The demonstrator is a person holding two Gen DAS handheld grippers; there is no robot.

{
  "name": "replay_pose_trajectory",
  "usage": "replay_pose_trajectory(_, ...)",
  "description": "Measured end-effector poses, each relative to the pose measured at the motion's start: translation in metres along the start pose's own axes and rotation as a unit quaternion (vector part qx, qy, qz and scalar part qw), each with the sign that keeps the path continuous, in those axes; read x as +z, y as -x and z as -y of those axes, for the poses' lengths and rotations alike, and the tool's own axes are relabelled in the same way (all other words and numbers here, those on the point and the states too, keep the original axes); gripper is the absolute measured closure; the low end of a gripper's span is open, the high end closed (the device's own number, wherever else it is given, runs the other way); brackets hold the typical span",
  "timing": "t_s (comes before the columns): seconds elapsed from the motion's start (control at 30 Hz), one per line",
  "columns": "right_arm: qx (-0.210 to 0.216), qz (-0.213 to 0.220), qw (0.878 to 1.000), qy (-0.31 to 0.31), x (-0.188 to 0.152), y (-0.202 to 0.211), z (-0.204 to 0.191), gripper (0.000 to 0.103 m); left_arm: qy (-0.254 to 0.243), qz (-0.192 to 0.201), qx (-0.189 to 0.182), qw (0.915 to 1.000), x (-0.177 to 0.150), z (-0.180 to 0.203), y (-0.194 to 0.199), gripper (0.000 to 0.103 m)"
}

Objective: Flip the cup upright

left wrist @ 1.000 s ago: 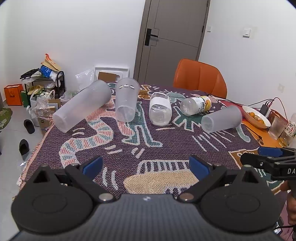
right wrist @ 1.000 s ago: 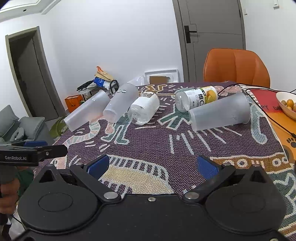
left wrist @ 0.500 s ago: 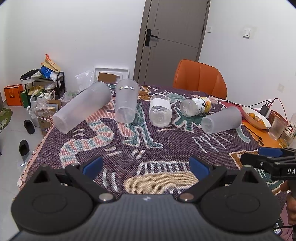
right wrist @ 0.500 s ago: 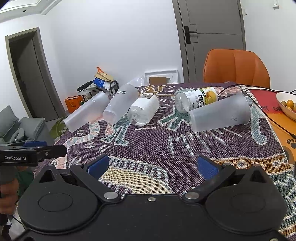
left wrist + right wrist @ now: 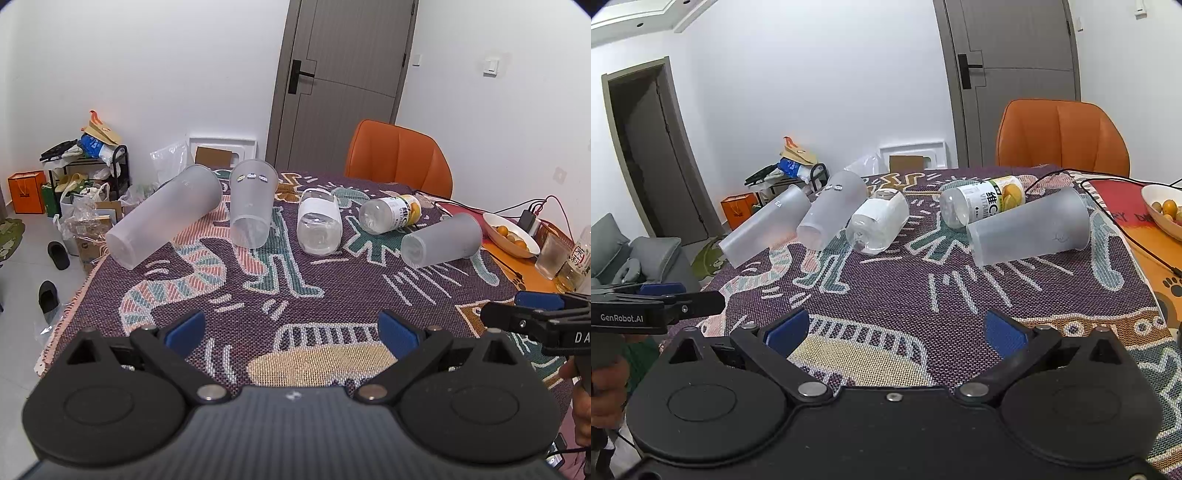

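Three frosted plastic cups lie on their sides on the patterned tablecloth: one at far left [image 5: 164, 218] [image 5: 764, 230], one beside it [image 5: 253, 206] [image 5: 831, 214], one at right [image 5: 441, 240] [image 5: 1028, 230]. Two clear bottles lie between them, one white-labelled [image 5: 319, 225] [image 5: 881, 219] and one with an orange label [image 5: 391, 214] [image 5: 982, 201]. My left gripper [image 5: 291, 328] is open and empty over the near cloth. My right gripper [image 5: 895, 328] is open and empty, near the front edge, short of the right cup.
An orange chair [image 5: 399, 158] stands behind the table. A white bowl of oranges [image 5: 511, 234], a glass [image 5: 552, 254] and cables sit at the right. The table's left edge [image 5: 70, 314] drops to a cluttered floor. The left gripper also shows in the right wrist view [image 5: 657, 299].
Both views have shifted very slightly; the cups and bottles sit a touch higher and farther in the frames. Nothing on the table has moved, and both grippers stay open.
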State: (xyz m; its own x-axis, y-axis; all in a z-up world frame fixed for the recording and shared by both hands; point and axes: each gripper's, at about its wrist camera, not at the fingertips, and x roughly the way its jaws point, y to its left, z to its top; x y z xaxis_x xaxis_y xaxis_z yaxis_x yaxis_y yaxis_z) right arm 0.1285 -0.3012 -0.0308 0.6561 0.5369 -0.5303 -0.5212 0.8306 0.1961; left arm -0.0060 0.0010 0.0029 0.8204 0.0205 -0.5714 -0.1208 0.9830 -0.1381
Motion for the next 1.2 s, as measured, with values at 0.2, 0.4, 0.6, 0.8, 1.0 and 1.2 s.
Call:
replay_pose_trajectory(0.2,0.0,0.0,1.0,-0.001,0.0,0.0,0.0,0.0,-0.001,0.001,0.001,1.0,0.001,-0.001,0.001,0.004)
replay_pose_trajectory(0.4,0.002,0.002,1.0,0.0,0.0,-0.002,-0.001,0.0,-0.003,0.003,-0.002,1.0,0.002,-0.002,0.002,0.004)
replay_pose_trajectory(0.6,0.002,0.003,1.0,-0.001,0.0,-0.004,0.0,0.0,-0.008,0.004,-0.006,0.9999,0.004,-0.002,-0.002,0.004)
replay_pose_trajectory(0.8,0.004,0.002,1.0,-0.005,0.002,-0.01,0.004,0.0,-0.014,0.008,-0.004,0.9999,0.009,-0.003,-0.01,0.004)
replay_pose_trajectory(1.0,0.006,0.002,1.0,-0.017,0.005,-0.019,0.012,0.0,-0.024,0.017,-0.005,0.9995,0.026,-0.008,-0.026,0.004)
replay_pose_trajectory(1.2,0.005,0.008,1.0,-0.028,0.011,-0.03,0.019,0.0,-0.025,0.019,-0.007,0.9995,0.043,-0.015,-0.05,0.005)
